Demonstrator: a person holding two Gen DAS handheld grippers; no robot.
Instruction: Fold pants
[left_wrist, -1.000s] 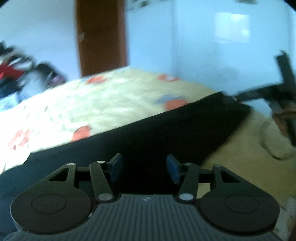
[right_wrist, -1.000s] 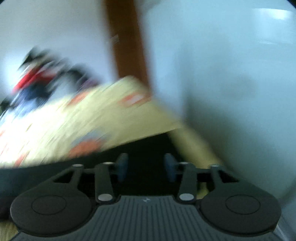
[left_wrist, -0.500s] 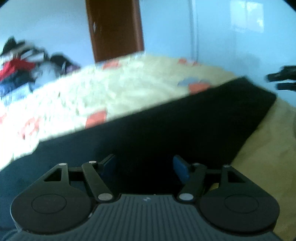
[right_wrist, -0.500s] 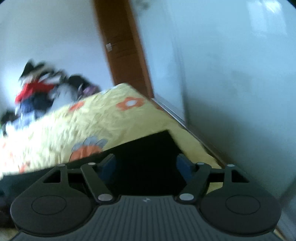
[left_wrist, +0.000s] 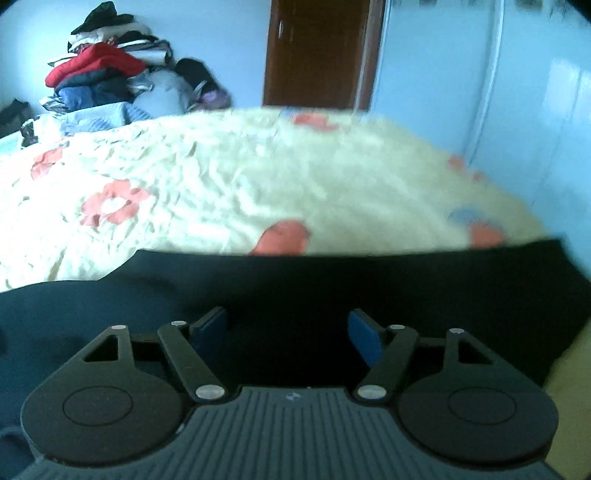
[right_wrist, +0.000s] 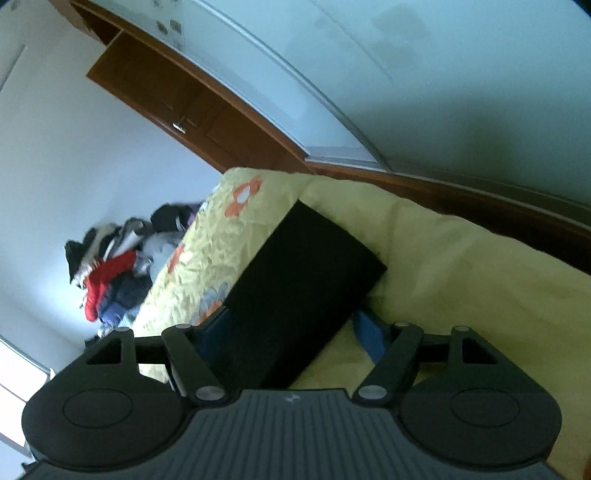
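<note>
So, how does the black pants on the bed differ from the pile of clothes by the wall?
The black pants lie flat and one colour; the pile of clothes is heaped with red, blue and white. The pants lie near the grippers, the pile far behind the yellow flowered bedspread. Both are fabric.

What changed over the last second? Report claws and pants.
Both claws spread wider. The left claw is opening over the black pants without pinching them. The right claw rolled, so its view now tilts, and the trouser leg lies between its open pads. The pants are still flat on the flowered bedspread, and the clothes pile is unmoved.
</note>
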